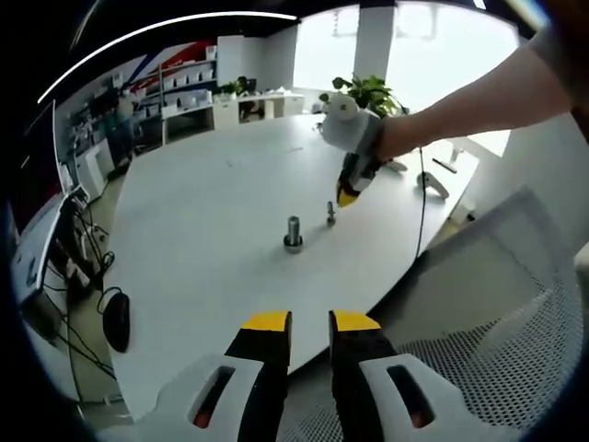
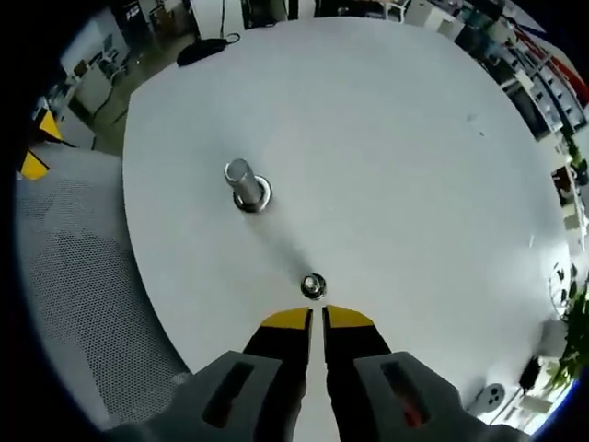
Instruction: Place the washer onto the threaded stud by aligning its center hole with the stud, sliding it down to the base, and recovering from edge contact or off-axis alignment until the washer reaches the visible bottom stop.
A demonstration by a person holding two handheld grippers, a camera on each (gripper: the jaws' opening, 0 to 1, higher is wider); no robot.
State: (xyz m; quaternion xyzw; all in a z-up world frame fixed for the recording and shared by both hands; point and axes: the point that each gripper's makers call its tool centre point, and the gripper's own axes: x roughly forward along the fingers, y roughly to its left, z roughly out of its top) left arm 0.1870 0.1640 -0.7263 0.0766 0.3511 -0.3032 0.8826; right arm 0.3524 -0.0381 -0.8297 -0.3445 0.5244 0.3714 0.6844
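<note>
Right gripper (image 2: 316,318), jaws nearly closed and holding nothing, hovers just above a small part, seemingly the washer (image 2: 313,286), on the bench (image 2: 414,166), apart from the threaded stud (image 2: 242,181); likely thin, rigid, slippery steel — pinch its rim.

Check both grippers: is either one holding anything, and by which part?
Nothing held. The right gripper hovers just short of the small stud, jaws nearly closed on nothing. The left gripper is empty, back from the table.
</note>
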